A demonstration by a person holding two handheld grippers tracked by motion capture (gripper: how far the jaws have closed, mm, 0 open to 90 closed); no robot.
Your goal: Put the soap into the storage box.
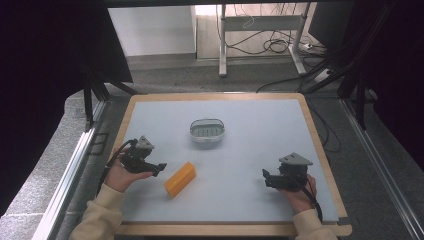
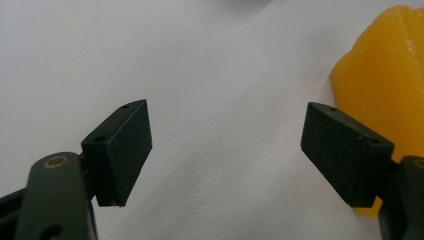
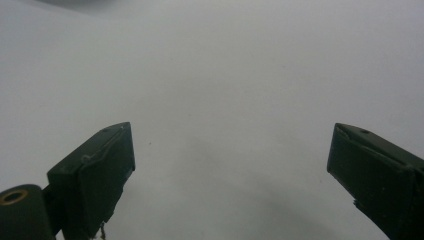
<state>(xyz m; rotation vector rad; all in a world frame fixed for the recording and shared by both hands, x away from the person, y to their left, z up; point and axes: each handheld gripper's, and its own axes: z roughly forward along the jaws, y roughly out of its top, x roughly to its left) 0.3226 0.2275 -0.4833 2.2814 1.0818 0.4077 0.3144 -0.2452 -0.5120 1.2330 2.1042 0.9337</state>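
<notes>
In the left gripper view, the yellow rectangular foam block [image 2: 385, 95] is cut off by the right edge, its lower part hidden behind the claw's right jaw.

A yellow-orange block [image 1: 180, 179] is lying on a pale blue-grey mat [image 1: 250, 165], which is sitting inside a light wood rim [image 1: 320, 145]. A small basket [image 1: 207, 131] is showing a white rim and a grey-green ribbed inside. The left gripper [image 1: 159, 168] and right gripper [image 1: 266, 178] are showing black bodies with grey plates on top. Their pads [image 2: 127, 150] are looking matt black. The sleeves [image 1: 102, 215] are showing cream. The floor [image 1: 200, 80] is looking speckled grey.
</notes>
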